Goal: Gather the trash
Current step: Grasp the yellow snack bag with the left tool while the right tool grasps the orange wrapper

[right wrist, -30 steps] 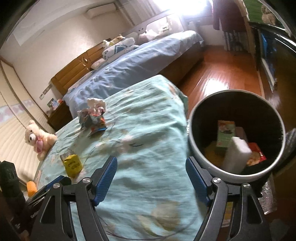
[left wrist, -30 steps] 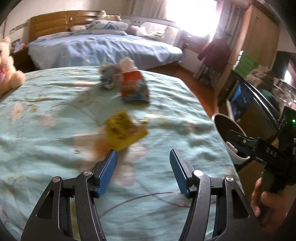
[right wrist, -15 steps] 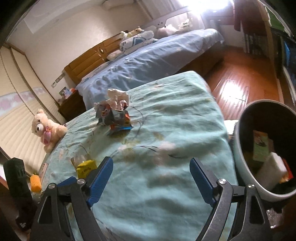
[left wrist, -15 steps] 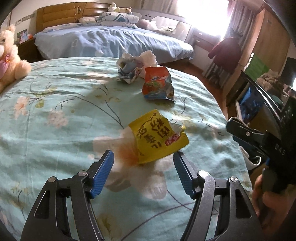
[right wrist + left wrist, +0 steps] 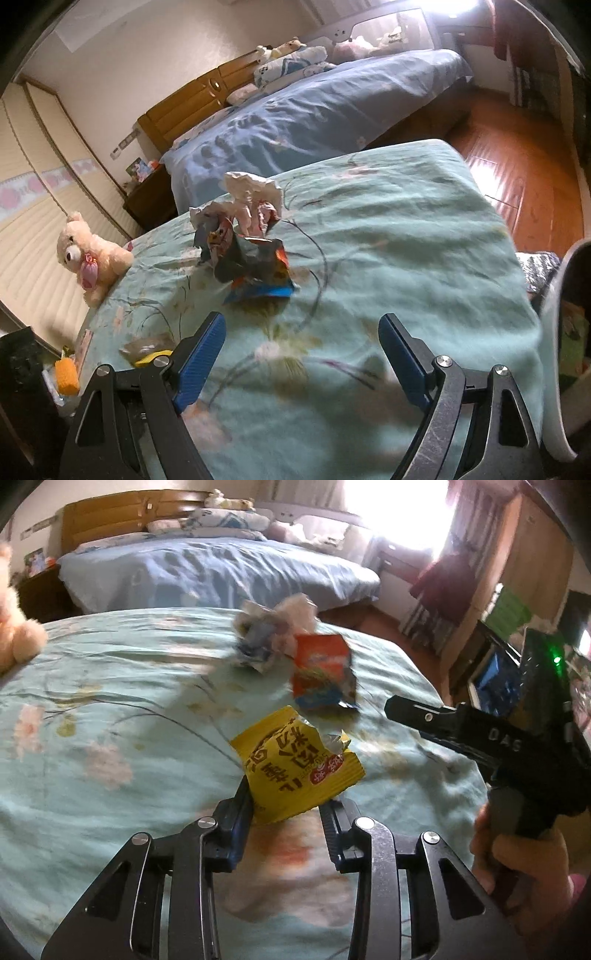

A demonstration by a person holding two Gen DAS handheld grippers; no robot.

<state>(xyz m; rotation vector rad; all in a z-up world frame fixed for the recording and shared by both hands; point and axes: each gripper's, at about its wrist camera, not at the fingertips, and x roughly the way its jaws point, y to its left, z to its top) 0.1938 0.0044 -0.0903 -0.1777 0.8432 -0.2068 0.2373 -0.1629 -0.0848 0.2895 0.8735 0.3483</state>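
Observation:
A yellow snack wrapper (image 5: pixel 295 764) lies on the green floral bedspread (image 5: pixel 129 738). My left gripper (image 5: pixel 284 799) is closing on it; the wrapper's lower edge fills the gap and both pads touch it. Farther back sit an orange-and-blue snack bag (image 5: pixel 321 675) and crumpled white paper (image 5: pixel 273 627). My right gripper (image 5: pixel 301 325) is wide open and holds nothing. It hovers over the bedspread short of the snack bag (image 5: pixel 258 269) and the crumpled paper (image 5: pixel 251 192). One of its fingers (image 5: pixel 417 712) reaches in from the right in the left wrist view, held by a hand (image 5: pixel 524 864).
The white rim of the trash bin (image 5: pixel 554 295) shows at the right edge, beside the bed. A teddy bear (image 5: pixel 88 254) sits at the bedspread's far left. A second bed with blue covers (image 5: pixel 314 110) stands behind, and wooden floor (image 5: pixel 517 147) lies to the right.
My left gripper moved forward over the yellow wrapper and its jaws narrowed around it. My right gripper swung left, from above the bin to the trash pile on the bedspread.

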